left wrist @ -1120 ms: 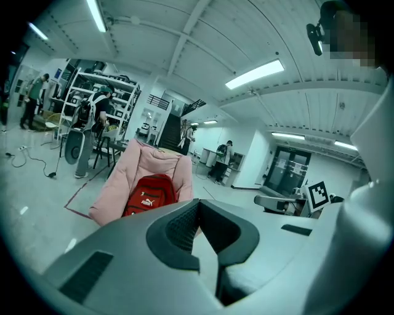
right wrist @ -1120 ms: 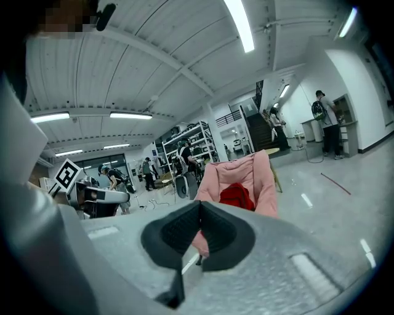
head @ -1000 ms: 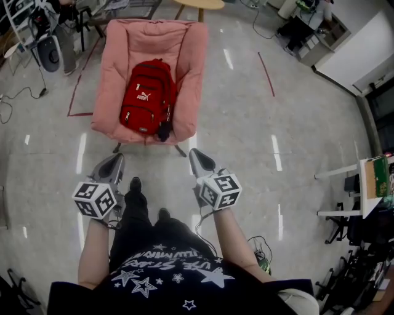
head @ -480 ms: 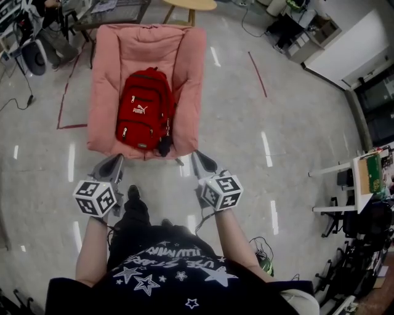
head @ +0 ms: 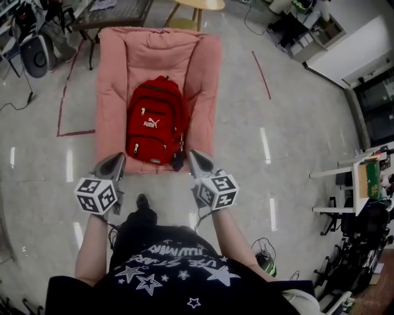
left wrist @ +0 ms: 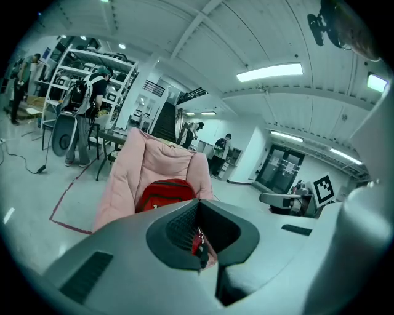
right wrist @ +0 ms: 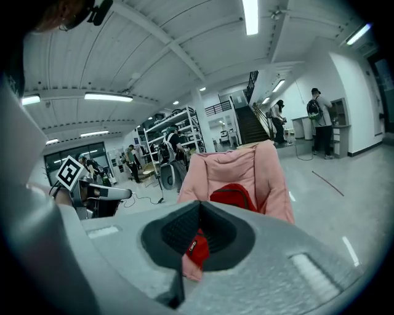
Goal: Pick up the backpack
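A red backpack [head: 156, 120] with a white logo lies on the seat of a pink cushioned armchair [head: 114, 86], a dark tag hanging at its front edge. It also shows in the left gripper view as the backpack [left wrist: 166, 192] and in the right gripper view as the backpack [right wrist: 237, 195], still ahead of both tools. My left gripper [head: 118, 158] hovers just short of the chair's front left corner, jaws shut and empty. My right gripper [head: 192, 155] sits at the front right, close to the hanging tag, also shut with nothing held.
A wooden table [head: 194, 5] stands behind the chair. Red tape lines [head: 68, 104] mark the glossy floor. Shelves, a fan [head: 34, 54] and people [left wrist: 86, 114] are at the left; desks and gear [head: 363, 184] crowd the right. My own legs and shoe [head: 143, 202] are below.
Both grippers have travelled forward to the chair's front edge; the chair and backpack now lie much closer. Jaws stayed shut.
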A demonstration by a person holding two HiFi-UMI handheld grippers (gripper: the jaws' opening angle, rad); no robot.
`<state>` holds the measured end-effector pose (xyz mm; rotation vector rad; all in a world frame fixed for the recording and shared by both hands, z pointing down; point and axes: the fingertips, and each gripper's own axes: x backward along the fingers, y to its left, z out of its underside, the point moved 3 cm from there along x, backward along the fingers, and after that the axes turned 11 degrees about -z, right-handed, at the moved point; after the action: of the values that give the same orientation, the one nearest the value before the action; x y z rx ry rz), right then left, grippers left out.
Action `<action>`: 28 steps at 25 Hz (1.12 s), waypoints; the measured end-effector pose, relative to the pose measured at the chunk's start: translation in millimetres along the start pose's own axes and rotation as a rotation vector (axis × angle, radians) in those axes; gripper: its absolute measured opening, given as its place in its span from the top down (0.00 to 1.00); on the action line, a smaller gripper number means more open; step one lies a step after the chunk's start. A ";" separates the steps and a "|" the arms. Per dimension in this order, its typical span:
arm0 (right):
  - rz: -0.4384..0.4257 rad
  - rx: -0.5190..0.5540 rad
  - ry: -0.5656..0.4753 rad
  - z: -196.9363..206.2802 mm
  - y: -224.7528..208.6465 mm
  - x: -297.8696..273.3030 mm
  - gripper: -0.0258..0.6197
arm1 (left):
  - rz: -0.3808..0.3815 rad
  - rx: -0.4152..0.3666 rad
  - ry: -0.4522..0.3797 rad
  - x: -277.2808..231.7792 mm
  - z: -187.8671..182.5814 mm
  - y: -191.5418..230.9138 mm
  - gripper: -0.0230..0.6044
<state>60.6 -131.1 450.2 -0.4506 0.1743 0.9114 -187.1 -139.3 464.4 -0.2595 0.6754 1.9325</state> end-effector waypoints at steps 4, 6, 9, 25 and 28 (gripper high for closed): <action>0.042 -0.018 0.003 -2.5 -7.7 -31.2 0.96 | 0.031 -0.006 0.019 -24.0 -11.1 24.6 0.95; 0.081 -0.027 -0.005 -4.2 -14.0 -39.6 0.96 | 0.052 -0.008 0.028 -34.8 -14.5 33.7 0.95; 0.142 -0.043 -0.005 -2.5 -23.5 -45.7 0.96 | 0.078 -0.018 0.054 -49.2 -15.8 45.3 0.95; 0.184 -0.100 0.120 19.0 -140.9 -115.3 0.80 | 0.100 -0.022 0.178 -172.7 -20.5 49.9 0.95; 0.154 -0.105 0.154 26.8 -167.6 -144.1 0.55 | 0.094 0.006 0.191 -205.3 -18.5 52.9 0.86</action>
<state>105.2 -311.6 572.7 -0.6117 0.3058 1.0403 -143.7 -323.3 562.1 -0.4197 0.8316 2.0112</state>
